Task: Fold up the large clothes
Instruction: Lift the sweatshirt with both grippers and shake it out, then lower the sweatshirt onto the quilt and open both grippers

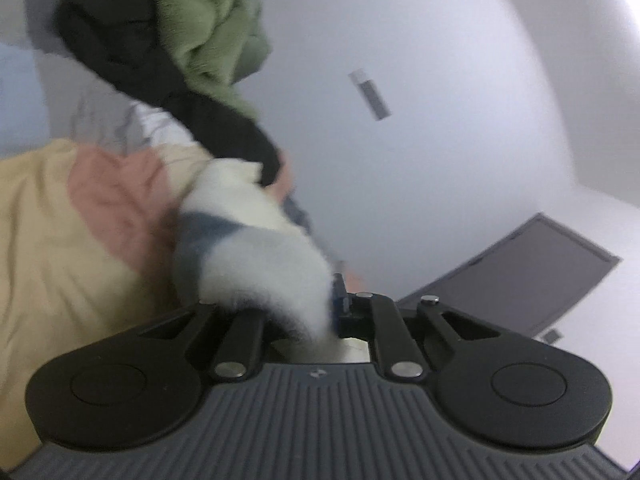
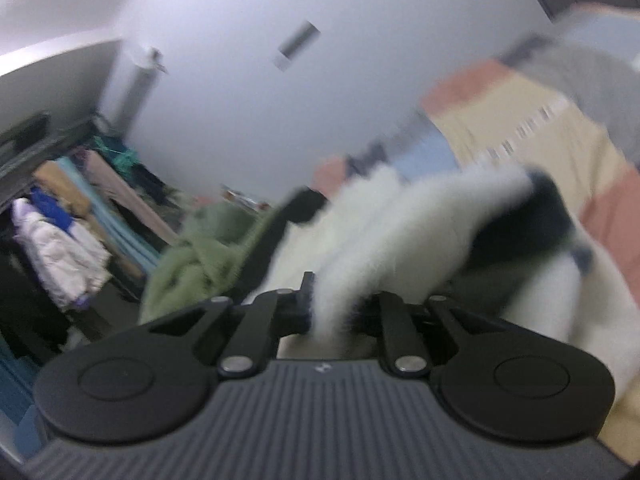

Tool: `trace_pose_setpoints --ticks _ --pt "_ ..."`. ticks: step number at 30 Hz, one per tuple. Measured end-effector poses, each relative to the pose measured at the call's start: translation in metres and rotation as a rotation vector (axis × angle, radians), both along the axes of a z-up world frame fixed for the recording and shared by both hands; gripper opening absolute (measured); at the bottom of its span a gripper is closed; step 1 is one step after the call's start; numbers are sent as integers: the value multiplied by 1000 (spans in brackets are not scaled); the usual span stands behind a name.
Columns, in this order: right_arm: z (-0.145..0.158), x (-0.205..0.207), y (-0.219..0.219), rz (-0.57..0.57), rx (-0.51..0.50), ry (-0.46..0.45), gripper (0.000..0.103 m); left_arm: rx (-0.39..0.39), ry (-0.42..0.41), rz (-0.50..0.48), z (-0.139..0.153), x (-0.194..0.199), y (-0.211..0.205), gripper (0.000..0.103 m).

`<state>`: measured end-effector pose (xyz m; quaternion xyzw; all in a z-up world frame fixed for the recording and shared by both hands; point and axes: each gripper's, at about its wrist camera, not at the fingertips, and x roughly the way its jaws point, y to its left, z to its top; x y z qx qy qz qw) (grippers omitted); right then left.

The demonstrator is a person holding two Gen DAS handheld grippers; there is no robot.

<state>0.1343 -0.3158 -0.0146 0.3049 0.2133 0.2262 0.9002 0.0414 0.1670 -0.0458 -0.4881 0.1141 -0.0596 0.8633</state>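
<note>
Green fleece point(image 1: 208, 28) and black garment point(image 1: 120, 40) crowd beside fluffy white garment point(image 1: 256, 248).

Soft, even indoor light without hard shadows; both fisheye views are motion-blurred and bend strongly at the edges.

I have both grippers tilted and pointing almost level. The left gripper point(image 1: 334, 308) has its jaws closed on the fluffy white garment point(image 1: 260, 256). The right gripper point(image 2: 332, 304) clamps it too.
</note>
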Motion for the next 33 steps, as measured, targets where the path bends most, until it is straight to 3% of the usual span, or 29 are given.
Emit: trace_pose_setpoints --ticks 6,11,19,27,30,33 --pt "52 -18 -9 17 24 -105 14 62 -147 -18 55 -23 -7 12" --pt "116 -36 -9 35 -11 -217 14 84 -230 7 118 -31 -6 12" --pt "221 -63 -11 59 -32 -395 14 48 -397 -23 235 -52 2 12" --pt "336 -90 -21 68 -46 -629 15 145 -607 -59 374 -72 -5 13" --pt "371 -80 -19 29 -95 -684 15 234 -627 -52 410 -58 -14 13" --pt "380 -50 -12 -6 -143 -658 15 252 -558 -57 412 -18 -16 13"
